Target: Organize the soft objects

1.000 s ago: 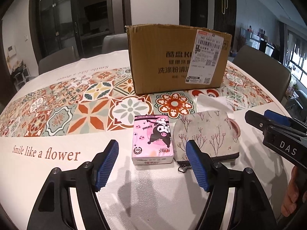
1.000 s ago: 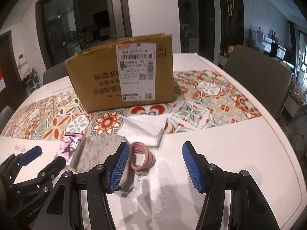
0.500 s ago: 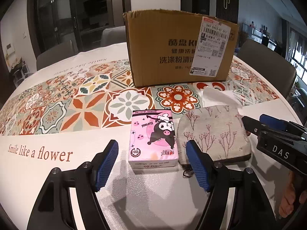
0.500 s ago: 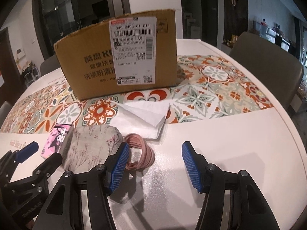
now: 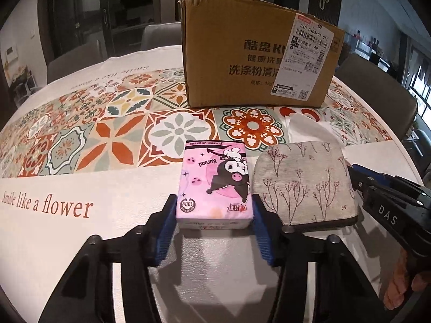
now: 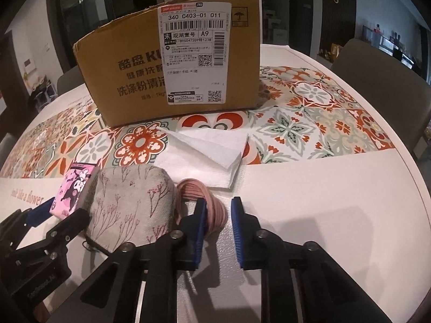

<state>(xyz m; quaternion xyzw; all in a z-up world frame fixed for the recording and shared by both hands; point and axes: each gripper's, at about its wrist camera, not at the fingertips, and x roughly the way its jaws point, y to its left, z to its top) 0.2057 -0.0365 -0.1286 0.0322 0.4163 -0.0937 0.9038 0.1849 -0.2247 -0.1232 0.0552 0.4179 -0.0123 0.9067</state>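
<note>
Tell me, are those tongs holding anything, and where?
Left tongs clamp the pink tissue pack by its near end's two sides. Right tongs have just been closing on the pink hair ties.

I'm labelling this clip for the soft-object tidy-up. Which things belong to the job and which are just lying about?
Job:
pink tissue pack
floral fabric pouch
pink hair ties
white paper napkin
cardboard box

Lying about:
patterned tablecloth
grey chairs

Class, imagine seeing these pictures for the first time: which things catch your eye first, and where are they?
A brown cardboard box with a white shipping label stands at the back of the tiled tablecloth. Nearer, the left gripper clamps a pink cartoon tissue pack, beside a beige twig-print fabric pouch.
</note>
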